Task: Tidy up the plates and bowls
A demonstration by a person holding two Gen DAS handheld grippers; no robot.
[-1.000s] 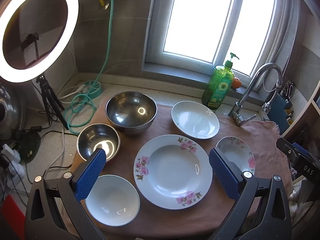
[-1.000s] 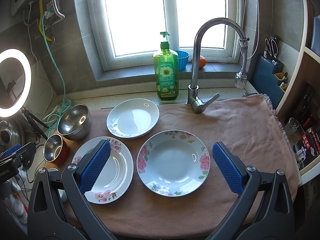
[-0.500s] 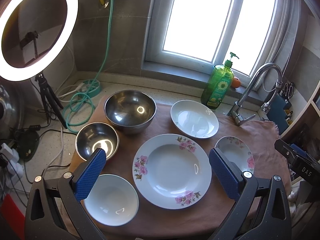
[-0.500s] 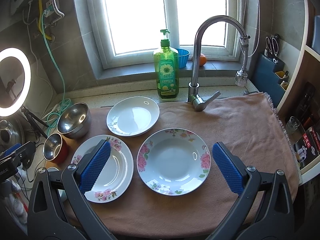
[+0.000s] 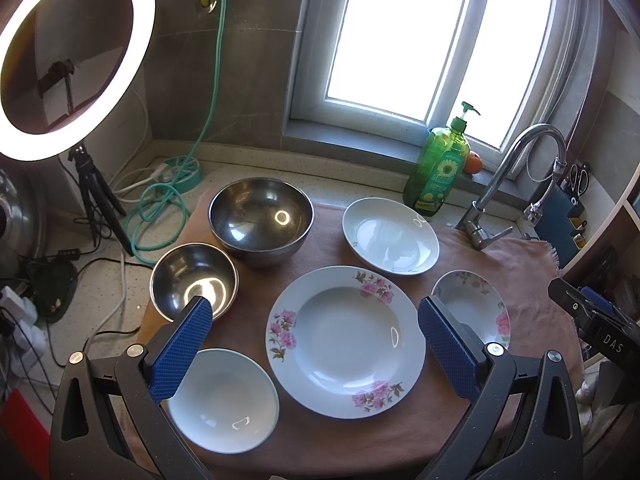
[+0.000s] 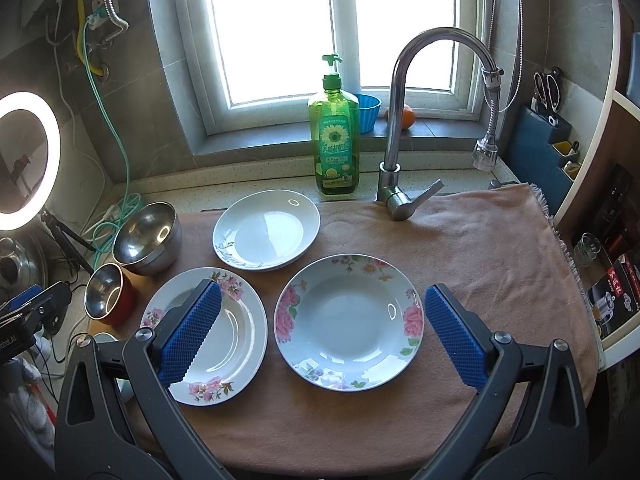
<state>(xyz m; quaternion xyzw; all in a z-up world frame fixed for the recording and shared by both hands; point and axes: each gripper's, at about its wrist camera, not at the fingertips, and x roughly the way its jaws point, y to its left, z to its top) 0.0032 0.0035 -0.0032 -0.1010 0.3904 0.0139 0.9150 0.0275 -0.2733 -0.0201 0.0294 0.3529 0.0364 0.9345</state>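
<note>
On the peach cloth (image 5: 324, 248) a large floral plate (image 5: 346, 340) lies between the fingers of my open left gripper (image 5: 314, 308), which hovers above it. Around it are a white bowl (image 5: 224, 396), a small steel bowl (image 5: 194, 280), a large steel bowl (image 5: 260, 220), a plain white plate (image 5: 390, 236) and a small floral deep plate (image 5: 472, 304). My right gripper (image 6: 323, 292) is open above the floral deep plate (image 6: 348, 320), empty. Its left finger overlaps the large floral plate (image 6: 244, 320). The white plate (image 6: 266, 234) and the steel bowls (image 6: 146, 238) sit further back.
A green soap bottle (image 6: 335, 140) and the faucet (image 6: 396, 120) stand at the back edge of the cloth. A ring light (image 5: 76, 56) on a tripod, hoses and cables crowd the left counter. Shelves and a knife block (image 6: 548, 140) line the right side.
Both views have shifted only very slightly. No dish has moved and both grippers stay open.
</note>
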